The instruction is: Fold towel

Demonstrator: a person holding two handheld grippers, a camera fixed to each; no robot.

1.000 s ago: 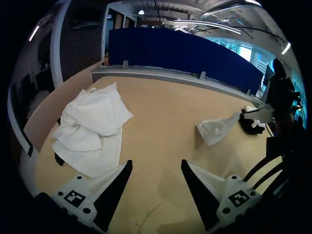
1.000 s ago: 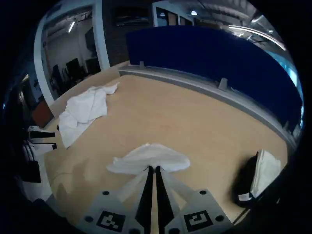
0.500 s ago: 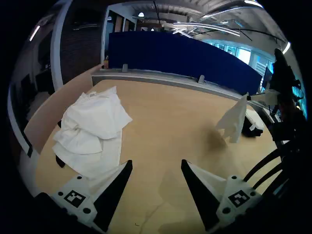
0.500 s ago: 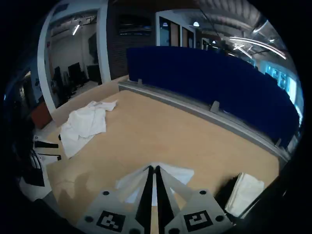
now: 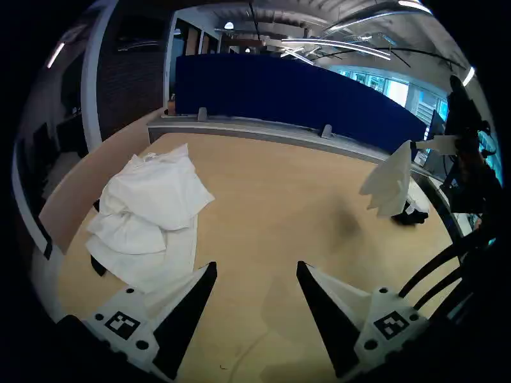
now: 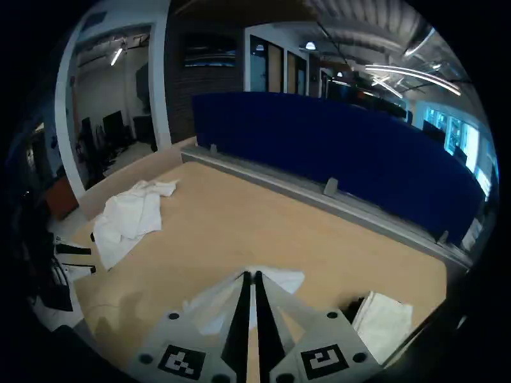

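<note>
My right gripper (image 6: 250, 276) is shut on a white towel (image 6: 281, 281), which hangs from its fingers above the wooden table (image 6: 217, 236). In the left gripper view that same towel (image 5: 389, 182) dangles in the air at the far right, held by the right gripper (image 5: 414, 145) in a person's hand. My left gripper (image 5: 255, 271) is open low over the table's near edge, with nothing between its fingers. A heap of crumpled white towels (image 5: 150, 214) lies on the table to its left; the heap (image 6: 128, 217) also lies at the table's far left in the right gripper view.
A blue partition (image 5: 287, 96) on a grey rail borders the table's far side. A folded white cloth (image 6: 383, 319) rests on a dark object at the table's right end. Black chair backs (image 5: 447, 274) stand at the right.
The right gripper has lifted the towel off the table and raised it higher; it now hangs free. The left gripper has stayed put and open.
</note>
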